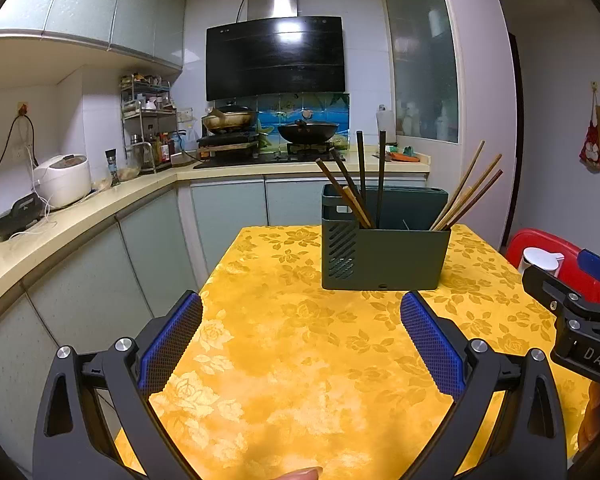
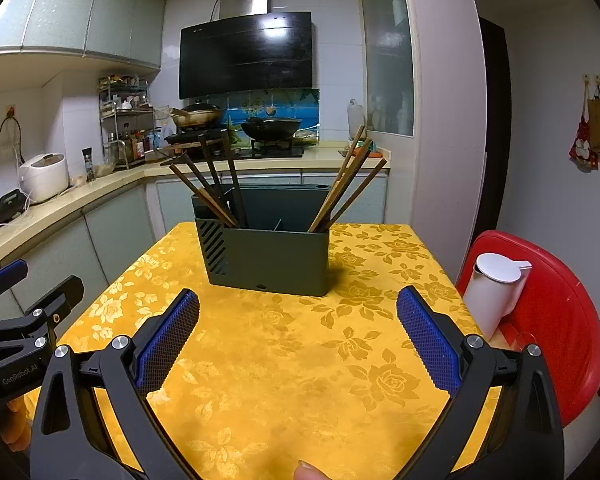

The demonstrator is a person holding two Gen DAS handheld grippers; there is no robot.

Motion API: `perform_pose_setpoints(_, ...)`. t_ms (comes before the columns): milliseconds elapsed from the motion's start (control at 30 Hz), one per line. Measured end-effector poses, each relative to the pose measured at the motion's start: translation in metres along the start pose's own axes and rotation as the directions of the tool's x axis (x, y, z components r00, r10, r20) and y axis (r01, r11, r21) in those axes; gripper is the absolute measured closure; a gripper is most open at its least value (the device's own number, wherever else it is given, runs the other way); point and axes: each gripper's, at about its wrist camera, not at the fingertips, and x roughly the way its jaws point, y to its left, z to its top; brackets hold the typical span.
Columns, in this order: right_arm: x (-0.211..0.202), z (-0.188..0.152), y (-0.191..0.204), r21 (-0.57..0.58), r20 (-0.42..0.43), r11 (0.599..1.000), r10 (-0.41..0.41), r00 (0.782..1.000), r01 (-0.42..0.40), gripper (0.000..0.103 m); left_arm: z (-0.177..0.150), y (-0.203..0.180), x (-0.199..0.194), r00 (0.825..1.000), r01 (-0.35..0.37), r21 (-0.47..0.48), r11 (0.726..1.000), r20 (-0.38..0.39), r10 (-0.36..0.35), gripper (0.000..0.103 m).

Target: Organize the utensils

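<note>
Room: kitchen with pale green cabinets, a black range hood (image 1: 275,58) on the back wall and two pans on the stove below it.
Surface: tabletop (image 1: 300,360) covered by a yellow cloth with a rose pattern.
Left tongs (image 1: 301,314): jaws spread wide, nothing between the blue pads (image 1: 171,344); held low over the near part of the tabletop, pointing at the holder.
Right tongs (image 2: 298,310): jaws likewise spread wide and gripping nothing; blue pads (image 2: 428,342) over bare cloth. Positioned just beside the left tongs, both at the near edge of the tabletop.
Utensil holder (image 2: 270,258): dark green rectangular box with a slotted left side, standing upright on the far half of the tabletop, well apart from both tongs.
Left chopstick group (image 2: 214,184): dark and brown chopsticks standing in the left end of the holder, leaning left and fanned out.
Right chopstick group (image 2: 346,182): brown chopsticks in the right end of the holder, leaning right.
Holder centre: a divider is partly visible between the two groups; contents there cannot be made out.
Red stool (image 2: 552,320): just beside the right edge of the tabletop, carrying a white lidded jug (image 2: 494,294).
Counter at left: white rice cooker (image 1: 62,178) and a spice rack.
</note>
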Motion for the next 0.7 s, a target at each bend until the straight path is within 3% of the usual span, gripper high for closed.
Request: perform_pose_setpoints(700,-0.0001,-0.0005,0.0003,0.000,-0.001,1.000,-0.001,1.000,0.001,0.007,-0.0040,0.0015,0.0004,1.000,0.007,0.001,1.000,-0.005,-0.007,0.007)
